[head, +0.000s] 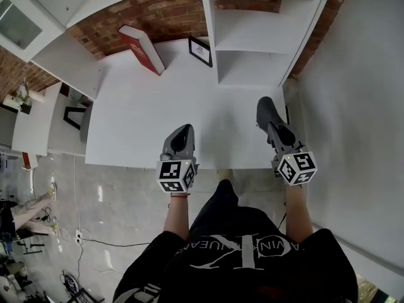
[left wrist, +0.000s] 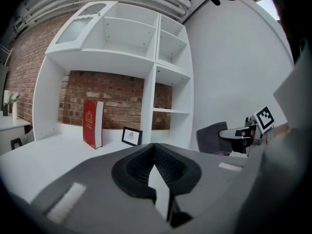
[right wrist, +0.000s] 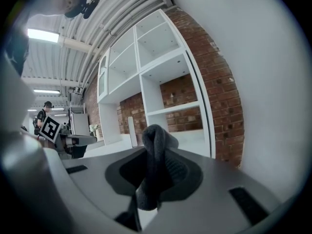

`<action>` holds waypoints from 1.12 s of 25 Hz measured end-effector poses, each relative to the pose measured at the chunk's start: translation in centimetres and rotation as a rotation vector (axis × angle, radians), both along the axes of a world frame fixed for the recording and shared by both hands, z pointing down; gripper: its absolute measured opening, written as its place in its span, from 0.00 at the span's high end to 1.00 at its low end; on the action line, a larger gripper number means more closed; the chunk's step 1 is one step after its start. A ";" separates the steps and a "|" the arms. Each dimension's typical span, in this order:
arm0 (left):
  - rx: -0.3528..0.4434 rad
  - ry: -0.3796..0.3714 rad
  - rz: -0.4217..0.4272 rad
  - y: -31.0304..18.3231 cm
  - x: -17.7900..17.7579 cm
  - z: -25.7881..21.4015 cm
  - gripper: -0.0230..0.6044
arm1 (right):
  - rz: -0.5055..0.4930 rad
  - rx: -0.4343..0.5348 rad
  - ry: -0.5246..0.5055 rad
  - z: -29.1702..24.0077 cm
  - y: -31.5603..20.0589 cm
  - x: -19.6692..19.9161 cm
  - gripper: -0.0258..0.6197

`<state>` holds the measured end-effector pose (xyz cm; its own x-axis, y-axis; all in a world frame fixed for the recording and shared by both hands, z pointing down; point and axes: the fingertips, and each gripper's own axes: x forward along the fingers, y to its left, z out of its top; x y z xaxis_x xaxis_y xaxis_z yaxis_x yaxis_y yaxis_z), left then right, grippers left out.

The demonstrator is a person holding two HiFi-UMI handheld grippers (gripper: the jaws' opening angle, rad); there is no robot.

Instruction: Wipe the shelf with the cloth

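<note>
A dark grey cloth is folded into a thick wad, and my right gripper is shut on it. In the head view that gripper hovers over the white counter's right end, and the cloth points toward the white shelf unit. The unit's open compartments stand ahead and to the left of the cloth. My left gripper is over the counter's front edge. Its jaws meet at the tips with nothing between them.
A red book leans upright at the back of the white counter, with a small black picture frame beside it. A white wall runs close along the right. The brick wall backs the shelves.
</note>
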<state>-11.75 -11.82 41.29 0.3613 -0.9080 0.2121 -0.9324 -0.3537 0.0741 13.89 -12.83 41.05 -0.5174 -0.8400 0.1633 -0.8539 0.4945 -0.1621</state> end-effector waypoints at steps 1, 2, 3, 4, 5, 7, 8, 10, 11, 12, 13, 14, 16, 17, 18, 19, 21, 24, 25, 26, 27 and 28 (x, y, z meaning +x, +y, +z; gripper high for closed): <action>0.000 -0.002 0.004 -0.7 0.1 0.2 0.95 | -0.001 -0.003 0.000 0.2 -0.7 -0.1 0.86; 0.000 -0.006 0.009 -1.3 0.3 0.5 0.95 | 0.000 -0.007 0.001 0.4 -1.3 -0.2 0.86; 0.000 -0.008 0.013 -1.9 0.4 0.7 0.95 | 0.000 -0.010 0.003 0.6 -2.0 -0.2 0.86; 0.002 -0.007 0.015 -2.6 0.5 0.9 0.95 | 0.000 -0.012 0.006 0.8 -2.7 -0.3 0.86; 0.004 -0.004 0.017 -3.2 0.6 1.0 0.95 | 0.000 -0.014 0.009 1.0 -3.4 -0.4 0.86; 0.010 0.001 0.020 -4.4 0.7 1.3 0.95 | -0.003 -0.016 0.017 1.4 -4.8 -0.7 0.86; 0.012 0.004 0.023 -5.0 0.8 1.5 0.95 | -0.006 -0.017 0.022 1.6 -5.5 -0.9 0.86; 0.012 0.008 0.027 -6.1 1.0 2.0 0.94 | -0.013 -0.020 0.034 1.9 -6.8 -1.2 0.86; 0.013 0.009 0.028 -6.7 1.1 2.1 0.95 | -0.017 -0.021 0.042 2.0 -7.4 -1.4 0.86; 0.016 0.006 0.028 -7.3 1.1 2.2 0.95 | -0.021 -0.020 0.052 2.2 -8.1 -1.7 0.86; 0.020 0.002 0.028 -7.9 1.1 2.3 0.95 | -0.025 -0.020 0.065 2.3 -8.7 -1.9 0.86; 0.022 -0.002 0.029 -8.4 1.0 2.5 0.95 | -0.031 -0.019 0.081 2.4 -9.4 -2.3 0.86; 0.016 -0.002 0.034 -9.6 1.0 3.0 0.95 | -0.044 -0.016 0.117 2.8 -10.7 -2.9 0.86; 0.009 0.004 0.034 -10.2 1.0 3.2 0.95 | -0.048 -0.015 0.134 3.0 -11.4 -3.2 0.86; 0.003 0.009 0.037 -10.8 0.9 3.5 0.95 | -0.051 -0.014 0.151 3.2 -12.2 -3.4 0.86; -0.003 0.013 0.042 -11.4 1.0 3.7 0.95 | -0.052 -0.013 0.168 3.3 -12.9 -3.6 0.86; -0.022 0.024 0.056 -12.3 1.3 4.3 0.95 | -0.052 -0.011 0.198 3.5 -14.2 -4.0 0.86; -0.012 0.030 0.070 -13.7 1.4 4.6 0.95 | -0.059 0.010 0.241 3.6 -15.9 -4.7 0.86; -0.004 0.027 0.072 -14.2 1.4 4.8 0.95 | -0.064 0.023 0.266 3.6 -16.5 -5.0 0.86; 0.000 0.023 0.075 -14.6 1.4 4.9 0.95 | -0.071 0.036 0.298 3.6 -17.2 -5.2 0.86; 0.000 0.020 0.075 -15.0 1.5 5.1 0.94 | -0.080 0.050 0.336 3.7 -17.7 -5.5 0.86; -0.003 0.021 0.073 -15.3 1.5 5.3 0.95 | -0.090 0.064 0.378 3.9 -18.3 -5.9 0.86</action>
